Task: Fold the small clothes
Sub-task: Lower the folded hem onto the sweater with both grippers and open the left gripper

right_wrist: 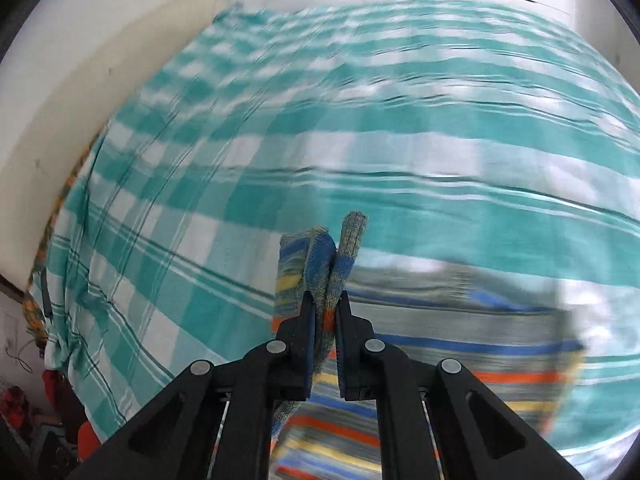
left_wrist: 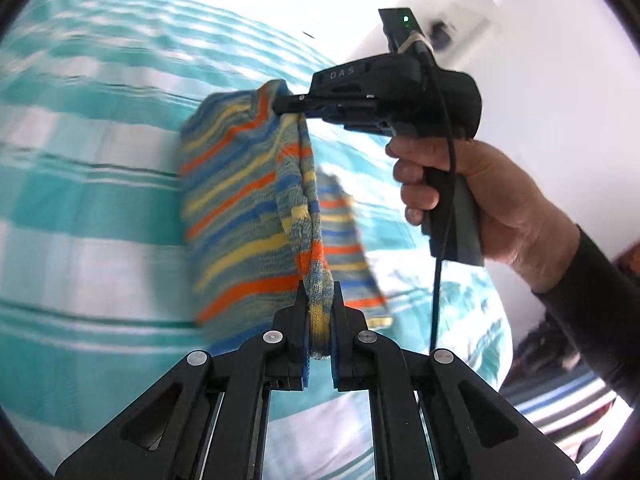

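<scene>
A: Where are we w/ the fold?

B: Lift-and-spread, I'd say. Bed (right_wrist: pixel 200 184), teal-white checked sheet, lies underneath. The striped knit garment (left_wrist: pixel 240 200) hangs in the air above it, soft, floppy, orange/blue/yellow bands.

A: Grips?

B: Left hand-held gripper (left_wrist: pixel 319 320) pinches a bunched edge; right hand-held gripper (right_wrist: pixel 325 320) pinches another corner. Next prob: lay it flat on the bed, keep tension so it doesn't crumple.

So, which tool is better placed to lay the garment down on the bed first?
Probably the left tool: it pinches the striped knit garment lower, nearer the checked bedsheet. The right tool holds the upper edge.
</scene>
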